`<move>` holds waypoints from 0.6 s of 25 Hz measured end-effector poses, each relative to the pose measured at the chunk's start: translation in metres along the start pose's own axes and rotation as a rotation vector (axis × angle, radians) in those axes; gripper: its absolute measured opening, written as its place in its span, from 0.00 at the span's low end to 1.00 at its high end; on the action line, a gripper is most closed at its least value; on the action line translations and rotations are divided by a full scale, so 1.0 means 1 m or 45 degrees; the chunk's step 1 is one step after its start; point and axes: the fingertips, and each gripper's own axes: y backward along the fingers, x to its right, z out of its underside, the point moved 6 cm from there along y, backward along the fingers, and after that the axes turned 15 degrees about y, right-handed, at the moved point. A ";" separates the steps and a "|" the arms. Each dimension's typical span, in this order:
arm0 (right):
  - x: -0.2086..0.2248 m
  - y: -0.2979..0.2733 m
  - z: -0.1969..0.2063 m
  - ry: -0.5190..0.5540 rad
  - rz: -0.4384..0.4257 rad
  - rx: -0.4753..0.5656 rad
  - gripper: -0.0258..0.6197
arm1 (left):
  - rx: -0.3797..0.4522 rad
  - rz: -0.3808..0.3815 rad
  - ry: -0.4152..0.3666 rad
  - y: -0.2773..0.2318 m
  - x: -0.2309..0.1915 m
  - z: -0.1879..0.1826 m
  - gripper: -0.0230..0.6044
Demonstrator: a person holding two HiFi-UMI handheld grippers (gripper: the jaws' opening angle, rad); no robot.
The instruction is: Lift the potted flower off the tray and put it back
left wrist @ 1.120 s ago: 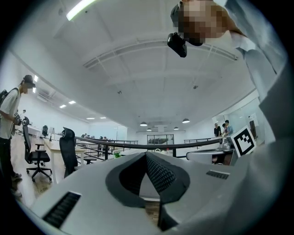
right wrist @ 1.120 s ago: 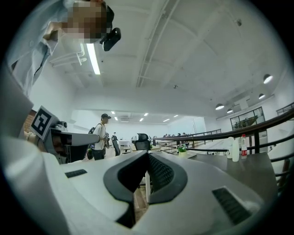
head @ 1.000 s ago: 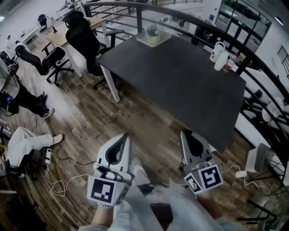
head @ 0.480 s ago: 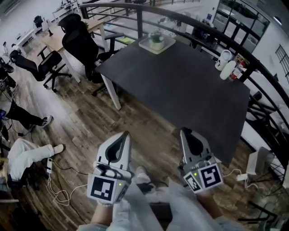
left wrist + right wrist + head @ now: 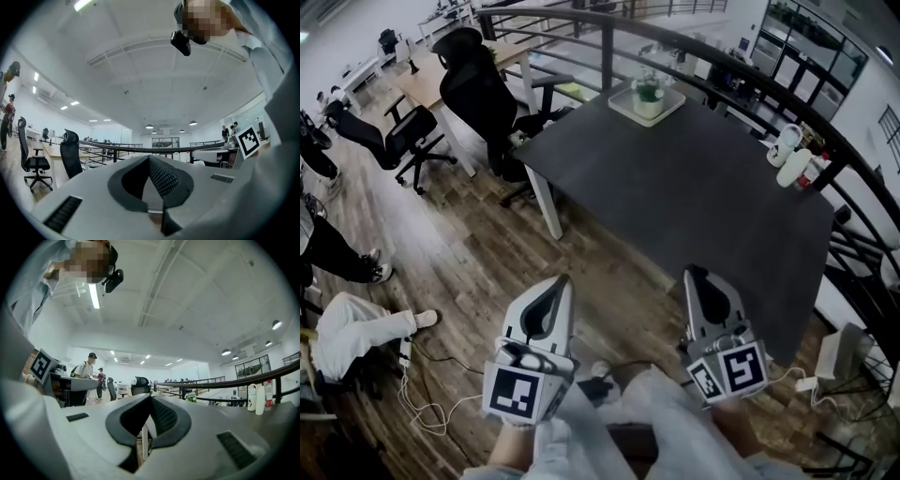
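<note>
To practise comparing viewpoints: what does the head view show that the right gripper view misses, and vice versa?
Head view only: white cables on the wooden floor, the marker cube of the right gripper. Right gripper view only: white ceiling strip light, standing person in a white shirt. Both: curved black railing, white bottles, the right gripper's shut jaws.

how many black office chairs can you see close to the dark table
2. One black office chair stands by the dark table's left corner; the other stands farther left on the wood floor. More may be among the far desks.
</note>
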 end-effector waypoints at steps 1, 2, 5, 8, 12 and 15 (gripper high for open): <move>-0.001 -0.005 0.001 0.000 -0.003 0.001 0.05 | 0.001 -0.009 -0.001 0.000 -0.004 -0.001 0.04; -0.001 -0.010 0.002 -0.002 -0.007 0.000 0.05 | 0.003 -0.018 -0.001 0.000 -0.008 -0.002 0.04; -0.001 -0.015 0.009 -0.015 -0.016 -0.025 0.05 | 0.008 -0.048 0.008 0.002 -0.016 -0.001 0.04; -0.001 -0.021 0.014 -0.025 -0.018 -0.038 0.05 | 0.013 -0.067 0.012 0.003 -0.023 0.000 0.04; 0.000 -0.035 0.015 -0.022 -0.030 -0.040 0.05 | 0.019 -0.080 0.012 0.001 -0.031 -0.002 0.04; 0.000 -0.050 0.016 -0.024 -0.051 -0.038 0.05 | 0.013 -0.099 0.006 -0.004 -0.041 -0.005 0.04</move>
